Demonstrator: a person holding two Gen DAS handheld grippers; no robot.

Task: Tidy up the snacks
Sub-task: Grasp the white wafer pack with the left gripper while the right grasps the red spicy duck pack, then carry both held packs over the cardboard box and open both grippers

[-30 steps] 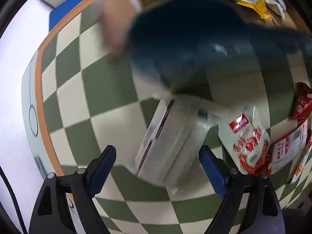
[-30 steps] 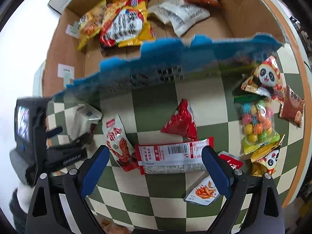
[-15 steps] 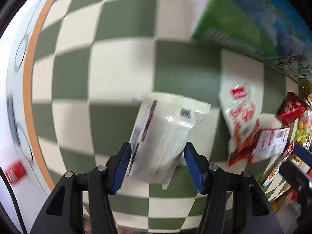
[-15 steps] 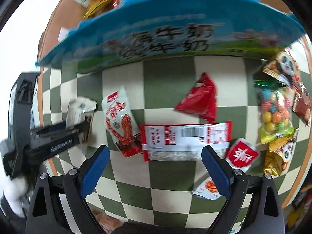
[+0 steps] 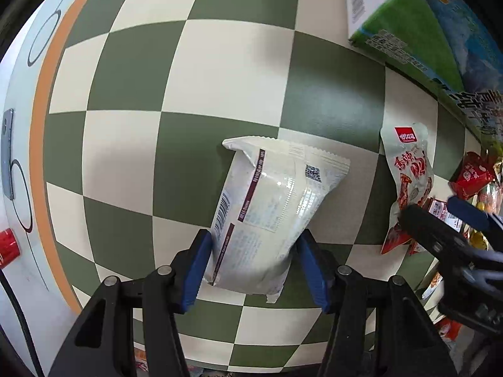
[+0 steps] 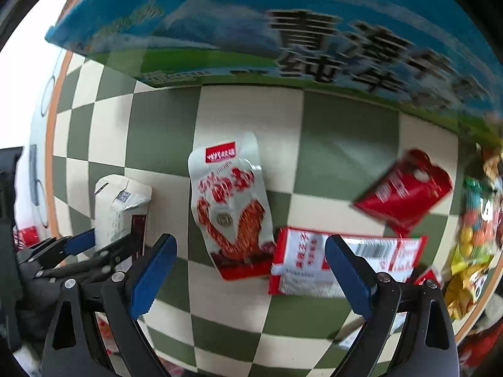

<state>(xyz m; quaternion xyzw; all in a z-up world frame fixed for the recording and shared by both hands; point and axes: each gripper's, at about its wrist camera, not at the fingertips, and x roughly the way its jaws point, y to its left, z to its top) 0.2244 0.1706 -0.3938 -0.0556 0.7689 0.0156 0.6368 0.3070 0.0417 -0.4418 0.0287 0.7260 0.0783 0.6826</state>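
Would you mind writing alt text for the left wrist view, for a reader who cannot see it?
The left tongs grip a white snack packet by its lower end, above a green-and-cream checkered tablecloth. To the right lie a white-and-red snack pouch and other snacks, with the right tongs over them; a blue-and-green box fills the top right.

A green and cream checkered tablecloth [image 5: 132,163] with an orange border stripe [image 5: 41,144] covered the surface. Beyond the stripe, the pale edge band [image 5: 19,94] of the cloth carried thin dark ring outlines. A flat grey rectangular object [image 5: 7,154] lay on that band at the left edge of the surface. Near the lower left corner, a small red item [image 5: 8,248] sat beside a thin black cable [image 5: 15,308].
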